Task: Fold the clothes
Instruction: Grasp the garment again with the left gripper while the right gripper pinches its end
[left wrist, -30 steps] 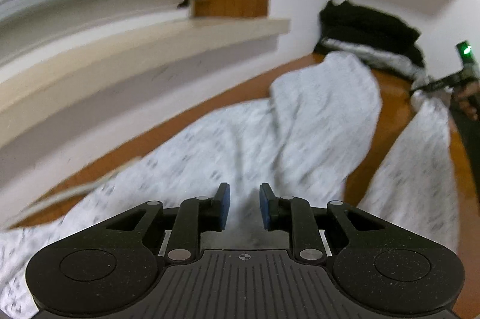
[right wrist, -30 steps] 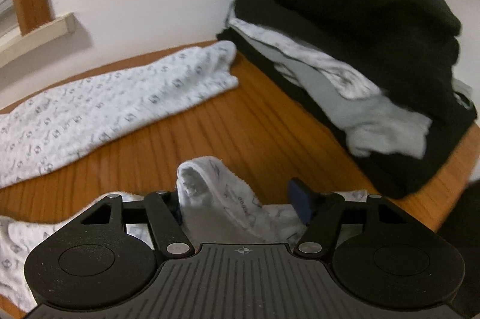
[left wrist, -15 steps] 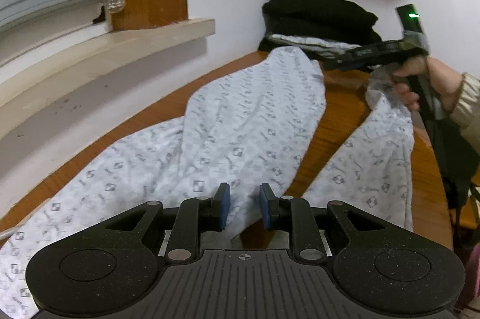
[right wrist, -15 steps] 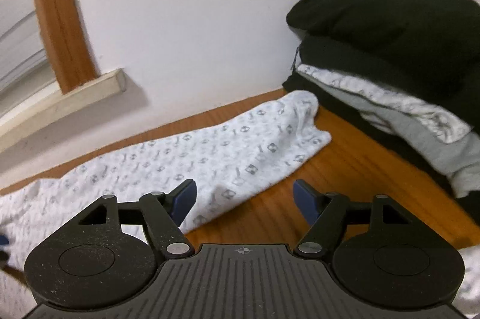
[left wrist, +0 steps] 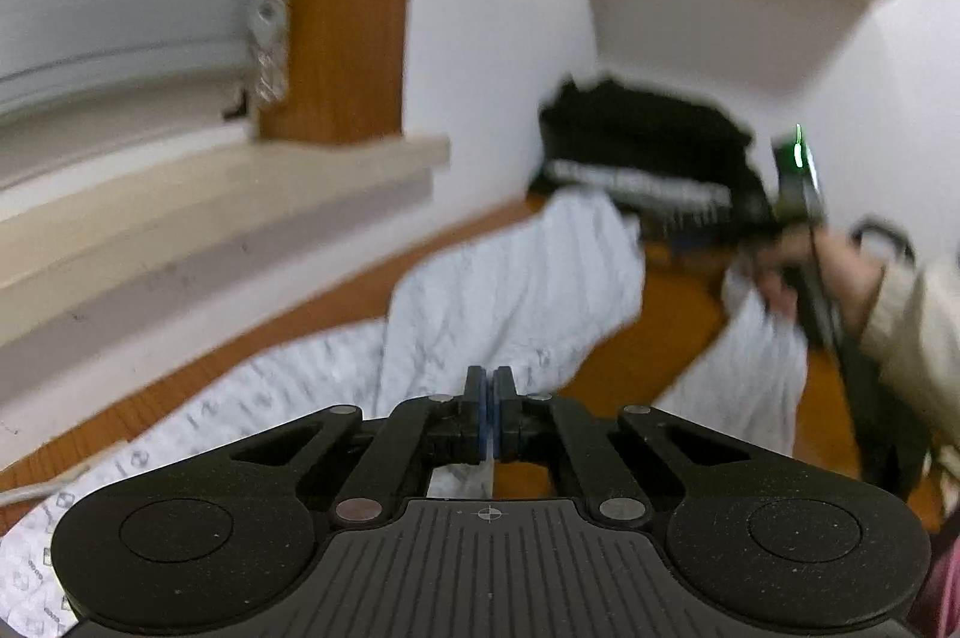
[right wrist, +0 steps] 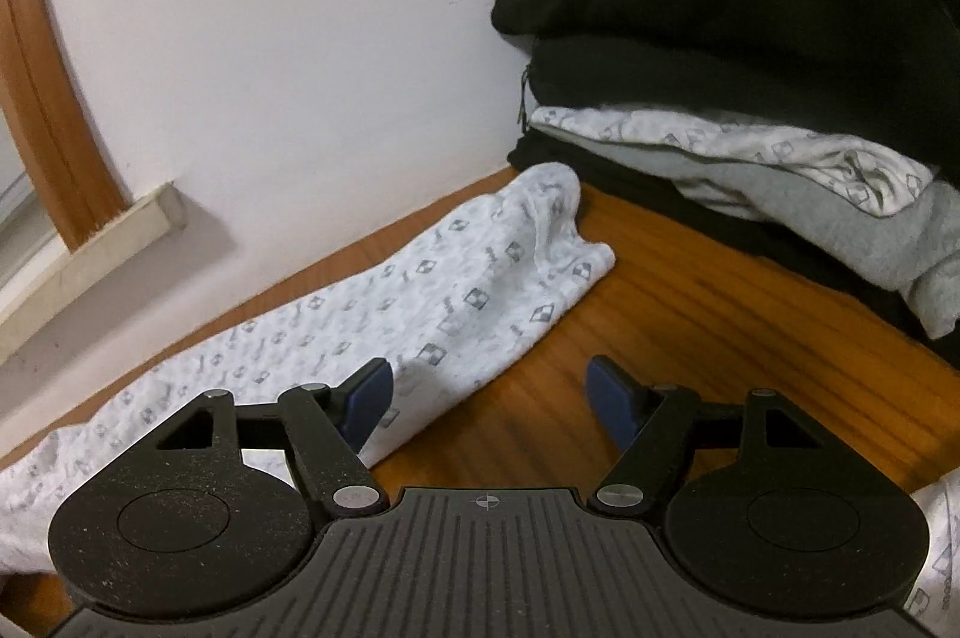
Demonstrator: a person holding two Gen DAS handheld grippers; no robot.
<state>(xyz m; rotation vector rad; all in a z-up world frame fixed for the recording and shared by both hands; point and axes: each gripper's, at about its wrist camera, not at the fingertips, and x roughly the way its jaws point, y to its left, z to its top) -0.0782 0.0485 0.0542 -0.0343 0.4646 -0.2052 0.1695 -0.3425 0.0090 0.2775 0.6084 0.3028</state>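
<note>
Closest to the left wrist camera, the left tool (left wrist: 491,407) has its blue pads pressed together, and a thin strip of pale cloth shows between them, so it seems to pinch an edge of the white patterned trousers (left wrist: 510,290), though blur leaves this short of certain. Just beyond it the trousers spread over the wooden counter (left wrist: 630,374), one leg running toward the wall, the other toward the person's hand (left wrist: 822,272), which carries the right tool (right wrist: 489,398). Seen from its own camera, that tool stands wide apart and holds nothing, hovering over the counter with one pad just beside the near leg's edge. Farther back a stack of folded clothes (right wrist: 750,98), black, grey and patterned, sits against the wall. The garment lies unfolded, so the step in hand looks like getting a second hold; the next move likely calls for closing the right tool on a cloth edge before any fold.
</note>
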